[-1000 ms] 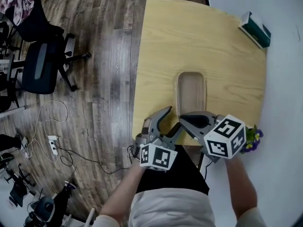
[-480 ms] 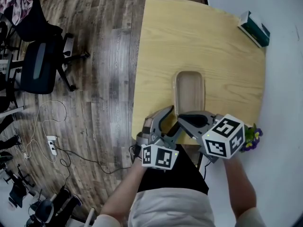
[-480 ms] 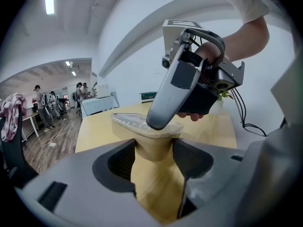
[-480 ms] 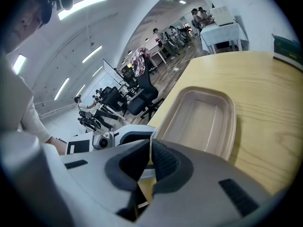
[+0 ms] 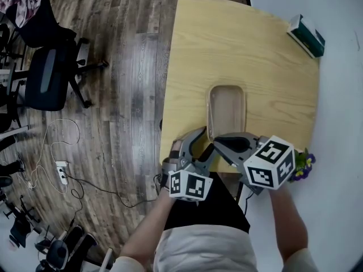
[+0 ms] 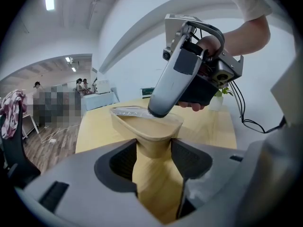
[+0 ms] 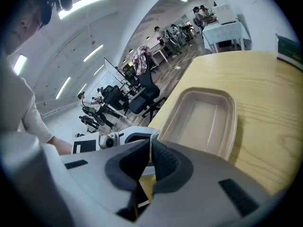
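The tray point(image 5: 227, 109) is lying empty at lower centre of the table point(image 5: 255, 61). The left gripper point(image 6: 155, 148) is sitting released, its jaws framing the tray's near end. The right gripper point(image 7: 150, 144) is sitting clenched at the tray's near rim.

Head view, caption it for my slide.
The right gripper pinches the tan tray at its rim, the left gripper open.

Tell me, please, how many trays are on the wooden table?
1: the tray lies on the near half of the table, its near end at the right gripper. No other shows.
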Action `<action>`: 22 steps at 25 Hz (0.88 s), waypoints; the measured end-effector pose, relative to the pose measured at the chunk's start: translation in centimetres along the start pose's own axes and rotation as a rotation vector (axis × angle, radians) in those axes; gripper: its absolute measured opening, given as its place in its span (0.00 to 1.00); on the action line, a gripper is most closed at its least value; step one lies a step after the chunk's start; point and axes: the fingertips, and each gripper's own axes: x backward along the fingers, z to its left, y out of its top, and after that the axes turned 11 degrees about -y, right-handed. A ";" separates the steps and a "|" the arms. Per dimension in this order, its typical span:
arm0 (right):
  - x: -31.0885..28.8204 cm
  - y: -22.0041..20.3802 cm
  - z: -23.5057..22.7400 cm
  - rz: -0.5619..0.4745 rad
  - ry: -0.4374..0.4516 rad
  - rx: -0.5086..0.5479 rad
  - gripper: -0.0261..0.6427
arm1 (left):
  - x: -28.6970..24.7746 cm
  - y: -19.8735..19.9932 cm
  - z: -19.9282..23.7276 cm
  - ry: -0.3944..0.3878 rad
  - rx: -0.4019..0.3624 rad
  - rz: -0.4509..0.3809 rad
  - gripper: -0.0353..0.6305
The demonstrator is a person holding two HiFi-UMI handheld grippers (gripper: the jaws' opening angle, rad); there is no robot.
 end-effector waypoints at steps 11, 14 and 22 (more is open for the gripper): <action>0.3 0.4 0.8 0.002 0.051 -0.041 0.07 | 0.2 -0.9 0.3 -0.032 0.031 0.031 0.39; 0.5 0.7 0.7 -0.007 0.068 -0.067 0.07 | 0.2 -1.0 0.4 -0.039 0.043 0.033 0.39; 0.1 0.9 0.1 -0.016 0.054 -0.085 0.07 | 0.3 -0.5 0.2 -0.097 0.066 -0.010 0.39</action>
